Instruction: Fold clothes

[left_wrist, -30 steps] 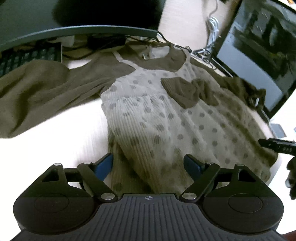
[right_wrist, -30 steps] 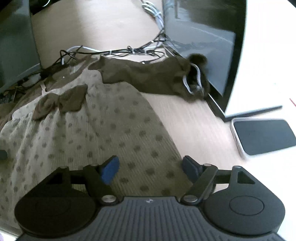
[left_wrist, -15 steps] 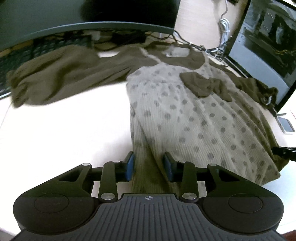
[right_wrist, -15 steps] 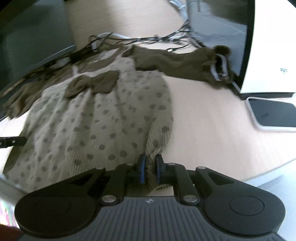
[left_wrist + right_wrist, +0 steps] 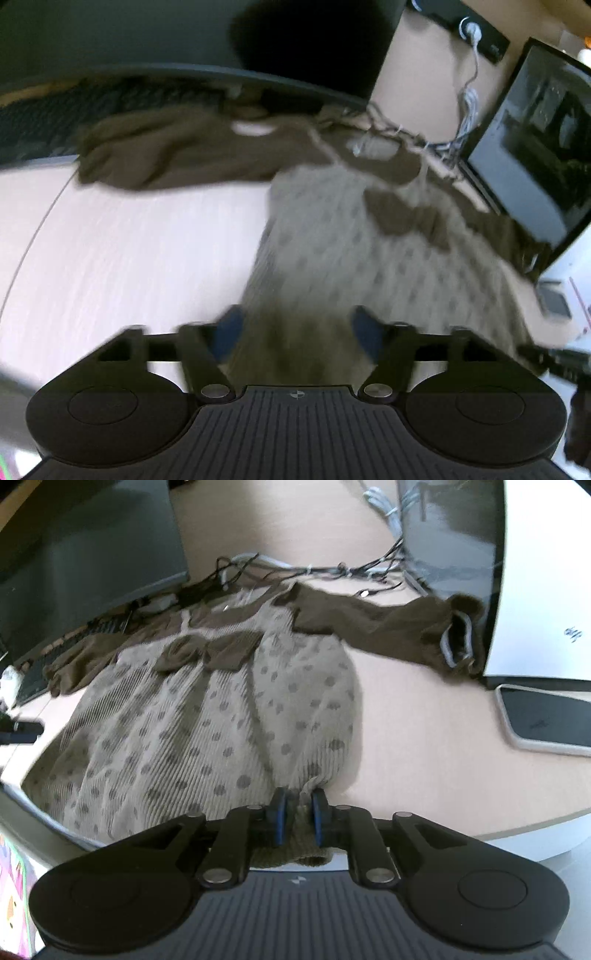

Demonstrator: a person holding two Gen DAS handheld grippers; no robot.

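Left gripper (image 5: 295, 338) fingers just reopened wide over the dress (image 5: 207, 716) hem nearest the table (image 5: 424, 738) edge, right gripper (image 5: 298, 818) stays narrow, pinching its hem corner, so fold likely needs regrasp.

Both wrist views look forward, low and close, sharing the dotted dress (image 5: 369, 258) (image 5: 207, 716).

Beige grey-dotted dress (image 5: 207, 716), brown sleeves (image 5: 369, 627)

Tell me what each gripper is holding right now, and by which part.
The right gripper pinches the polka-dot dress at its bunched hem. The left gripper holds nothing; its jaws stand open around the hem.
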